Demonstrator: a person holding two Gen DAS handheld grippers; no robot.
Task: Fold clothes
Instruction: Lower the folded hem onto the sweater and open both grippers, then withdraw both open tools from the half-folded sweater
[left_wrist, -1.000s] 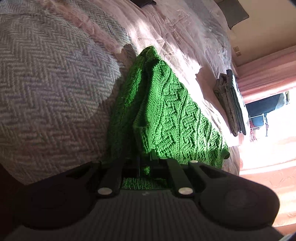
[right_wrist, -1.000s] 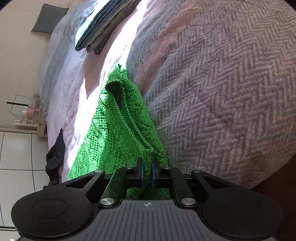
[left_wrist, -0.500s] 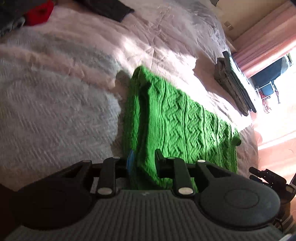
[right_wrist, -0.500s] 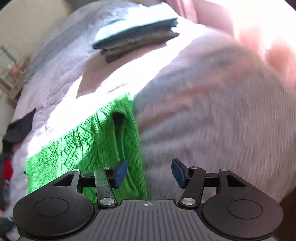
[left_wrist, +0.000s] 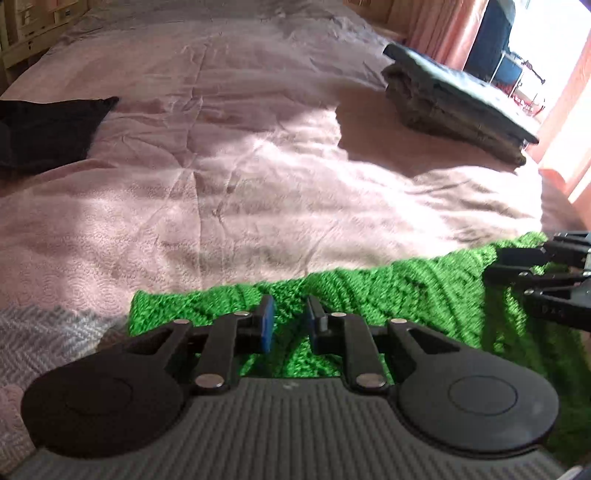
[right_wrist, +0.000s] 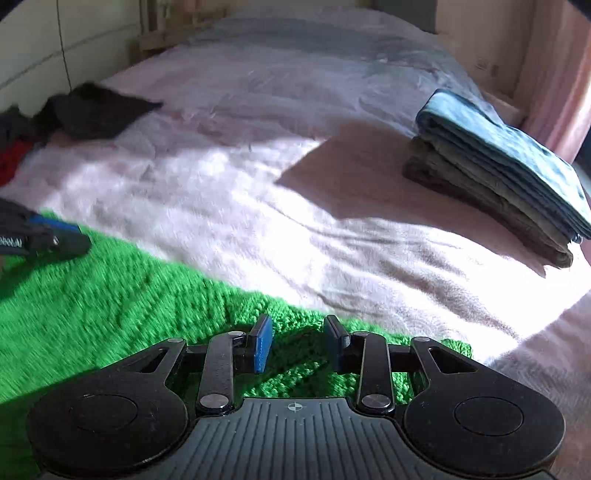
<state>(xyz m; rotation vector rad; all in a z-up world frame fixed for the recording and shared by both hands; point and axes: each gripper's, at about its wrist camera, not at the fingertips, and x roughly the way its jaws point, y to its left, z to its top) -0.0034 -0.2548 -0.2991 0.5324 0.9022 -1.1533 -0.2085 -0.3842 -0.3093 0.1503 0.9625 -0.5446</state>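
Observation:
A green knitted sweater (left_wrist: 388, 291) lies folded flat across the near edge of the bed; it also shows in the right wrist view (right_wrist: 110, 302). My left gripper (left_wrist: 288, 321) is open and empty just above the sweater's left part. My right gripper (right_wrist: 297, 341) is open and empty above the sweater's right end. The right gripper shows at the right edge of the left wrist view (left_wrist: 543, 269). The left gripper shows at the left edge of the right wrist view (right_wrist: 44, 238).
The bed has a pink cover (left_wrist: 240, 177). A stack of folded grey and blue clothes (right_wrist: 495, 177) sits at the right, also in the left wrist view (left_wrist: 454, 99). Dark clothes (right_wrist: 96, 110) and a red item (right_wrist: 11, 158) lie far left. A grey herringbone blanket (left_wrist: 40, 339) is near left.
Both grippers let go of the green sweater and opened. They drew back and tilted level, so the sweater now lies flat below them.

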